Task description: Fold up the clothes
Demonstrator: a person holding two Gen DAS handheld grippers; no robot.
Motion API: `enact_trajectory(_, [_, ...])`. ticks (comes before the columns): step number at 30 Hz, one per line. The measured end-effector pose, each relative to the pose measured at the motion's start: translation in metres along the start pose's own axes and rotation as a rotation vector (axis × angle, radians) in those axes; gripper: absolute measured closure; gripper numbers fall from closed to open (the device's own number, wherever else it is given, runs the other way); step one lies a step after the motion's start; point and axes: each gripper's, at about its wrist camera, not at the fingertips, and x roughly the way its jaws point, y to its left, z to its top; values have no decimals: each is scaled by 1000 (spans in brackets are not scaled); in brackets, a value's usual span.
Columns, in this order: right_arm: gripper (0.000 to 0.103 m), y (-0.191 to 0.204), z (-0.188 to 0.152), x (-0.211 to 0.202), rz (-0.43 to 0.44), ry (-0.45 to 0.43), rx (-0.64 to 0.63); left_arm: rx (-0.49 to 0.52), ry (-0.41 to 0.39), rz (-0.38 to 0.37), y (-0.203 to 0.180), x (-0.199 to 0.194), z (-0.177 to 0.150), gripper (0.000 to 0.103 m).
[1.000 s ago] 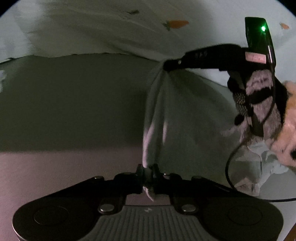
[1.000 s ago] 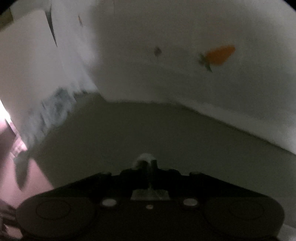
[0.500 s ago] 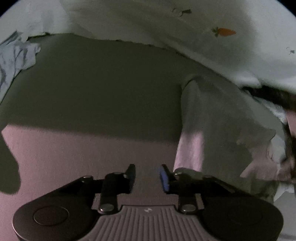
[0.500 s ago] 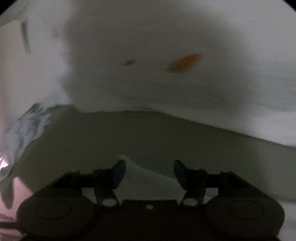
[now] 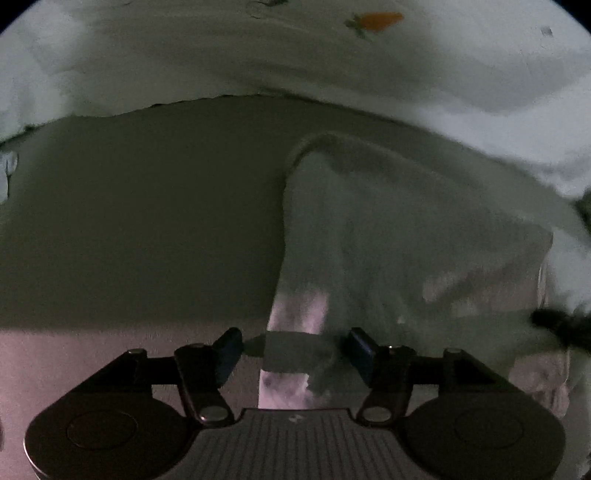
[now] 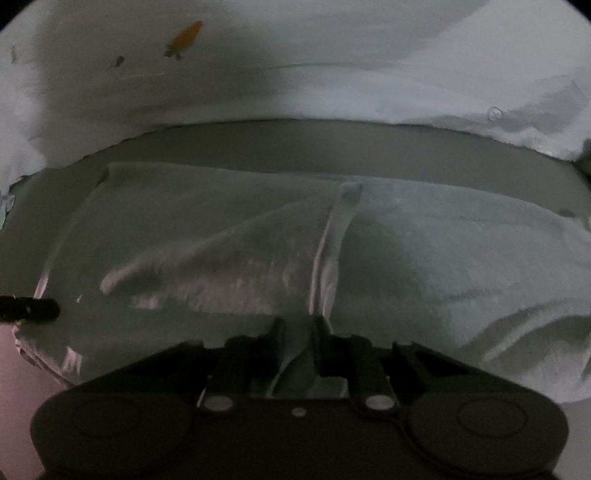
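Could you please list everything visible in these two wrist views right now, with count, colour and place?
garment: one, pale grey-white, lying flat on the dark surface.
dark surface: one, olive-grey, under the garment.
white sheet: one, with an orange carrot print, bunched beyond the dark surface.
left gripper: one, black, open, garment edge between its fingers.
right gripper: one, black, closed on a raised fold of the garment.
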Motion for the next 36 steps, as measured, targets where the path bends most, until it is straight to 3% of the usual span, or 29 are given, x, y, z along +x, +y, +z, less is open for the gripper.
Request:
enact_trajectory(3, [65, -9, 0, -18, 1, -58, 45, 16, -14, -8, -10, -10, 2, 37])
enact_trajectory(7, [65, -26, -3, -26, 13, -83, 154, 21, -25, -26, -21, -15, 6, 22])
enact_trajectory(10, [65, -32, -17, -35, 13, -83, 178, 57, -28, 26, -27, -15, 4, 21])
enact_trajectory(14, [65, -26, -33, -46, 37, -83, 175, 6, 4, 79, -16, -4, 9, 18])
enact_trajectory(18, [76, -3, -32, -40, 48, -106, 103, -86, 42, 13, 0, 2, 5, 17])
enact_trajectory(21, [80, 12, -26, -36, 47, -130, 42, -79, 0, -12, -3, 0, 1, 19])
enact_trajectory(24, [80, 25, -19, -29, 12, -163, -31, -41, -42, 14, -13, -2, 0, 48])
enact_trajectory(26, [80, 32, -14, -22, -5, -165, -84, -28, -48, 11, -17, -1, 5, 78])
enact_trajectory(27, [80, 34, -12, -16, -12, -158, -97, -59, -47, -11, -13, -2, 8, 83])
enact_trajectory(30, [79, 33, -9, 10, -6, -53, -99, -176, -48, -64, 0, -5, 14, 87])
enact_trajectory(34, [78, 35, 10, -5, 33, -81, -69, -261, -66, -94, 9, -16, 15, 87])
enact_trajectory(36, [66, 44, 25, -4, 84, -83, -59, -254, -80, -87, 7, -22, 13, 87])
